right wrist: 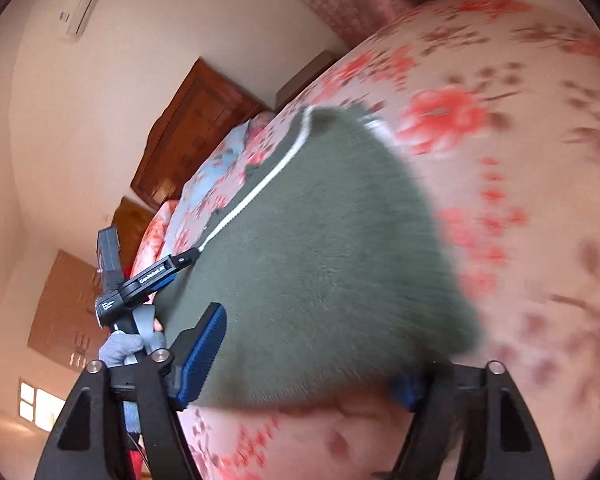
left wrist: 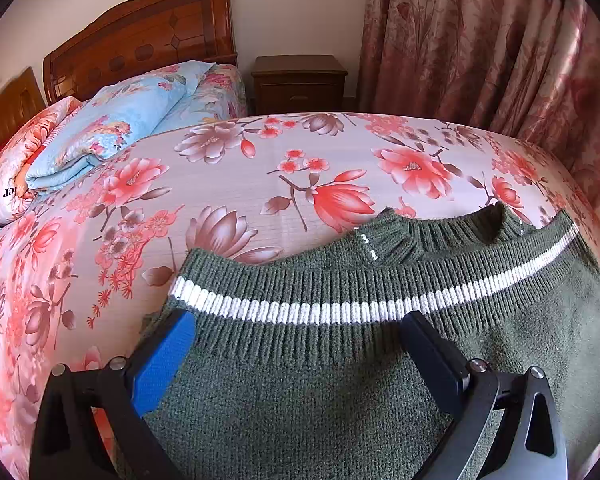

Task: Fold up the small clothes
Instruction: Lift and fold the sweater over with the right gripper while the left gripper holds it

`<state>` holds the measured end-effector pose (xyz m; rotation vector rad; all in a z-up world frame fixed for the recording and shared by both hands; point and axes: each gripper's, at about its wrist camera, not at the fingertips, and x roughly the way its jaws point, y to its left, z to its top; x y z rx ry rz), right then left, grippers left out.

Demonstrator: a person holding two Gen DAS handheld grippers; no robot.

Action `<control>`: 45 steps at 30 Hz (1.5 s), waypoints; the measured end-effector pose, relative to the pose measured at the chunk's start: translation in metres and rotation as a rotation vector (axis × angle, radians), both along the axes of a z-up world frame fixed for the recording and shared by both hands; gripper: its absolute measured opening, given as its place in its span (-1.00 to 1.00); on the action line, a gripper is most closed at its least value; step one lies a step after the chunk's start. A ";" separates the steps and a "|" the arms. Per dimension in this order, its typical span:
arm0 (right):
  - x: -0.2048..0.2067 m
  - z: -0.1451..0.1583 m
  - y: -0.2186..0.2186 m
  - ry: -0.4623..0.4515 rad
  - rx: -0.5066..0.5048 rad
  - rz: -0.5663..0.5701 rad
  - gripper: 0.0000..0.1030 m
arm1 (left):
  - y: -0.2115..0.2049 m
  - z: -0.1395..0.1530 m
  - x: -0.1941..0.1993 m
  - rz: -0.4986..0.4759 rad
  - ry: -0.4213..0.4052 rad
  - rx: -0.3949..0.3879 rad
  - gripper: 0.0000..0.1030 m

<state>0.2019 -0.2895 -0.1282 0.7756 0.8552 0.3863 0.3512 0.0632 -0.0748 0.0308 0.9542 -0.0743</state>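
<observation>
A small dark green knit sweater [left wrist: 320, 384] with a white stripe [left wrist: 300, 312] lies folded on the floral bed sheet [left wrist: 228, 184], its ribbed hem over the collar [left wrist: 432, 232]. My left gripper [left wrist: 296, 332] is open, its fingers wide apart over the hem, nothing between them. In the blurred right wrist view the sweater [right wrist: 320, 248] fills the middle. My right gripper [right wrist: 312, 356] is open, its jaws straddling the sweater's near edge. The left gripper [right wrist: 180, 262] shows there at the stripe's end.
A folded blue floral quilt [left wrist: 132, 116] and pillows lie at the head of the bed by the wooden headboard [left wrist: 140, 40]. A brown nightstand [left wrist: 300, 84] and floral curtains [left wrist: 480, 48] stand beyond the bed.
</observation>
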 end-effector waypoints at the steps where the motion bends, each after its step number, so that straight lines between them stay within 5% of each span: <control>1: 0.008 0.000 0.004 0.004 0.002 -0.020 0.22 | 0.000 0.000 0.000 0.000 0.000 -0.001 1.00; 5: 0.026 0.000 0.004 0.002 -0.065 -0.125 -0.27 | 0.003 0.002 -0.002 0.012 -0.010 -0.014 1.00; 8: 0.027 -0.001 0.002 -0.033 -0.036 -0.125 -0.46 | 0.008 0.010 -0.010 0.020 -0.065 -0.044 1.00; 13: 0.013 0.005 -0.001 -0.092 -0.062 -0.098 -0.47 | -0.011 0.045 -0.065 -0.042 -0.183 -0.111 1.00; 16: 0.014 0.006 -0.001 -0.097 -0.055 -0.097 -0.47 | -0.040 0.042 -0.103 -0.086 -0.168 0.002 1.00; 19: 0.012 0.005 -0.004 -0.107 -0.043 -0.096 -0.47 | -0.055 0.010 -0.127 -0.100 -0.084 0.108 1.00; 21: 0.008 0.001 -0.008 -0.110 -0.035 -0.095 -0.47 | -0.048 -0.002 -0.145 -0.088 -0.147 0.066 1.00; 27: 0.005 0.005 -0.005 -0.108 -0.062 -0.109 -0.47 | -0.041 -0.003 -0.140 -0.108 -0.108 0.024 1.00; 32: -0.002 0.040 0.024 -0.202 -0.243 -0.137 -0.47 | -0.037 -0.001 -0.144 -0.145 -0.093 -0.019 1.00; 35: -0.007 0.075 0.063 -0.324 -0.439 -0.110 -0.47 | -0.012 0.012 -0.155 -0.156 -0.100 -0.171 1.00; 39: -0.021 0.108 0.141 -0.531 -0.740 0.016 -0.47 | 0.059 0.030 -0.161 -0.033 -0.157 -0.414 1.00; 45: -0.038 0.067 0.265 -0.702 -1.167 0.351 -0.47 | 0.152 0.017 -0.135 0.060 -0.043 -0.953 1.00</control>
